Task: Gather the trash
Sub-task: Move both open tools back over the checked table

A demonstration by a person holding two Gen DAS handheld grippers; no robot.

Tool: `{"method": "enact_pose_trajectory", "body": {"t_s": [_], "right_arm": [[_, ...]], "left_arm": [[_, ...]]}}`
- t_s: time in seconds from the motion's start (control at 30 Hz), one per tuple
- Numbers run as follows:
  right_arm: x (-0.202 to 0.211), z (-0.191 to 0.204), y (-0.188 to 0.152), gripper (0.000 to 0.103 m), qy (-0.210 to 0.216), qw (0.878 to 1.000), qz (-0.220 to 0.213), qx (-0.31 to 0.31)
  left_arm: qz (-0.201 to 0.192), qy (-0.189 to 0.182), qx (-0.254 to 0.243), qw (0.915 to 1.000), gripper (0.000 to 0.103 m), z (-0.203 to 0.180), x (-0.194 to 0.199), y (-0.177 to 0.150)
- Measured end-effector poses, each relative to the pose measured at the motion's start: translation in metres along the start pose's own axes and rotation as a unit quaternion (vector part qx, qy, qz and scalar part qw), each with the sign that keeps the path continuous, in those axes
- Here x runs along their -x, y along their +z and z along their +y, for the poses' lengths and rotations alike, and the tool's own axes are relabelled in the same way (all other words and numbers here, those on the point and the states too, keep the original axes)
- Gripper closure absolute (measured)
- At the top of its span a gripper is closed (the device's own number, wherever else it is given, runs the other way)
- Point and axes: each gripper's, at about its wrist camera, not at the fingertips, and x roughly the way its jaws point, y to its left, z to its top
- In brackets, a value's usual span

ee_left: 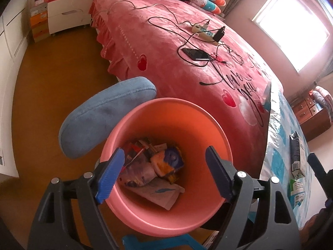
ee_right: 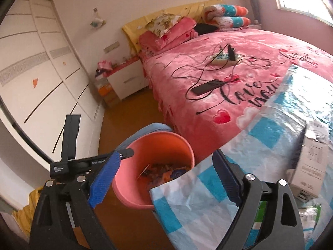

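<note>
A pink trash bin (ee_left: 145, 214) stands on the floor beside the bed, holding several wrappers and papers (ee_left: 155, 167). My left gripper (ee_left: 164, 175) is open and empty right above the bin's mouth. In the right wrist view the bin (ee_right: 129, 191) is below left, and the left gripper's body (ee_right: 83, 163) reaches over its rim. My right gripper (ee_right: 164, 177) is open and empty above the corner of a blue-and-white checked sheet (ee_right: 193, 212). A black-and-white carton (ee_left: 296, 158) and a green-white packet (ee_left: 296, 189) lie on that sheet; a white box (ee_right: 312, 162) lies there too.
A blue cushion (ee_left: 100, 116) leans behind the bin. The pink bed (ee_left: 187, 48) carries a power strip (ee_left: 205, 32), cables and a phone (ee_left: 195, 54). A white nightstand (ee_left: 68, 15) and wardrobe doors (ee_right: 41, 62) line the far wall. The floor (ee_left: 52, 79) is brown.
</note>
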Motion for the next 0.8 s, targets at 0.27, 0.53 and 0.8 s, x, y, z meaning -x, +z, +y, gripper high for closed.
{"method": "enact_pose_trajectory", "body": {"t_s": [0.27, 0.53, 0.8], "right_arm": [[0.023, -0.021, -0.007, 0.011, -0.041, 0.999, -0.014, -0.027], [0.036, -0.038, -0.022, 0.011, -0.076, 0.996, -0.011, -0.049], [0.058, -0.050, -0.032, 0.009, -0.104, 0.993, -0.029, -0.051]], "left_arm": [[0.001, -0.007, -0.011, 0.9999, 0.022, -0.010, 0.006, -0.007], [0.004, -0.042, -0.048, 0.9980, 0.021, -0.049, 0.012, -0.015], [0.013, -0.070, -0.110, 0.9914, 0.021, -0.100, 0.016, -0.032]]}}
